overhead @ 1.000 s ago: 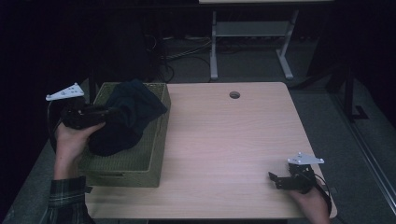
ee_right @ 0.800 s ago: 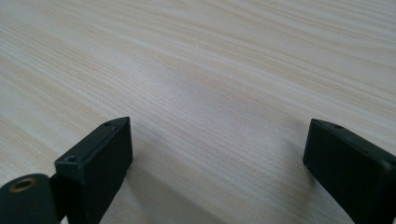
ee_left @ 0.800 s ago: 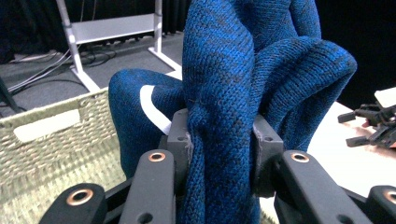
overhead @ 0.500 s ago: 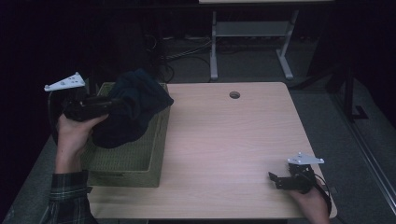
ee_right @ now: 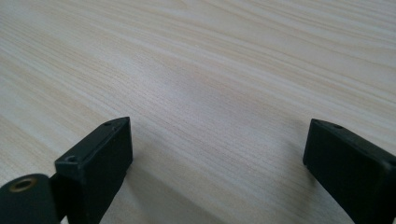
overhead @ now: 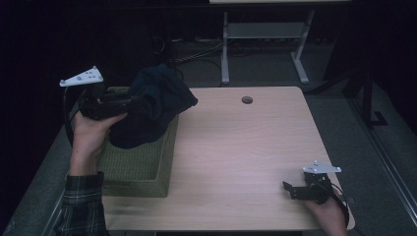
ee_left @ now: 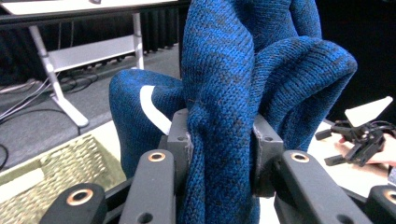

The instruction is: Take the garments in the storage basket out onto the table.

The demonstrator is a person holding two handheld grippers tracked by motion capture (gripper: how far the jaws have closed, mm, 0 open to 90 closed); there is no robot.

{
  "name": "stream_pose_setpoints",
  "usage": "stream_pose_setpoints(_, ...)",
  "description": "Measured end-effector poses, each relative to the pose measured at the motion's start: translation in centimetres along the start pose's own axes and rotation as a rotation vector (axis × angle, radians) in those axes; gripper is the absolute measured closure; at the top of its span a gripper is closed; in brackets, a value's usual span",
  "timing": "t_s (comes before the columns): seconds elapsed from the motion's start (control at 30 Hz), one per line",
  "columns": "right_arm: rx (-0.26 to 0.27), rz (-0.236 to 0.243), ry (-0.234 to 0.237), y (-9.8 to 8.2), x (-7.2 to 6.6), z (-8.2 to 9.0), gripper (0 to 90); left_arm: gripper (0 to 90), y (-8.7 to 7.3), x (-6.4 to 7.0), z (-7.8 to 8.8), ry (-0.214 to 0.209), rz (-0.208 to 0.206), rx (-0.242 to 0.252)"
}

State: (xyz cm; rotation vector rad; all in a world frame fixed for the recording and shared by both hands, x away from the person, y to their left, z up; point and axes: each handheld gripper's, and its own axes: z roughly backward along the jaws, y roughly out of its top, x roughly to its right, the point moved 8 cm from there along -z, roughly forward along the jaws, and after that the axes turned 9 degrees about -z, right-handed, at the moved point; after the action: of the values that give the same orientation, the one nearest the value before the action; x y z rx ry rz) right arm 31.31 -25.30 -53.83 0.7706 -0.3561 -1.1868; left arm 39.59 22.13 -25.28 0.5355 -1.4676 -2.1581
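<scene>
the left gripper (overhead: 135, 101) is clamped on a thick fold of a dark blue knitted sweater (overhead: 152, 110). in the left gripper view the two black jaws press the knit (ee_left: 219, 154) from both sides, with the wool bulging above and below them. a white stripe or label (ee_left: 154, 109) shows on the cloth just to the left of the jaws in that view. the sweater hangs from the gripper in a bunch, with most of it ahead of the jaws and below them. its lower part hangs in or just above the green woven basket (overhead: 142, 169), which lies beneath the gripper and the hand that holds it; whether the cloth touches the basket cannot be told. in the left gripper view a piece of the basket's weave (ee_left: 60, 165) shows low down, to the left of the jaws.

the right gripper (overhead: 290, 189) rests low over the wooden table (overhead: 246, 147), well apart from the sweater and the basket, near the table's near corner on the person's right side. its jaws stand wide apart with nothing between them, and in the right gripper view bare light wood grain (ee_right: 215, 107) lies ahead of and between them. the same gripper (ee_left: 338, 147) shows far off in the left gripper view, to the right of the sweater, held in a hand (ee_left: 380, 156).

a round hole (overhead: 247, 100) in the table top lies ahead of the left gripper, past the sweater.
</scene>
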Motion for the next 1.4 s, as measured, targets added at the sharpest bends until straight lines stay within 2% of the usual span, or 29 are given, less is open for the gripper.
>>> stream_pose_setpoints(0.2, 0.0, 0.0, 0.0, 0.0, 0.0, 0.0, 7.7, 67.1, 1.3, 1.3, -1.0, -0.026, -0.022, 0.018)
stream_pose_setpoints(0.57, 0.0, 0.0, 0.0, 0.0, 0.0, 0.0, 7.7, 67.2, 2.4, 4.3, -3.9, -0.11, -0.038, 0.044)
stream_pose_setpoints(1.03, 0.0, 0.0, 0.0, 0.0, 0.0, 0.0, 7.7, 67.1, 1.5, 7.5, -7.6, -0.198, -0.043, 0.032)
stream_pose_setpoints(1.2, -0.001, 0.0, 0.0, 0.0, 0.0, 0.0, 7.8, 67.1, 1.1, 8.9, -8.7, -0.244, -0.042, 0.034)
stream_pose_setpoints(1.4, 0.0, -0.001, 0.0, 0.0, 0.0, 0.0, 7.8, 67.2, 0.5, 10.3, -9.9, -0.283, -0.03, 0.033)
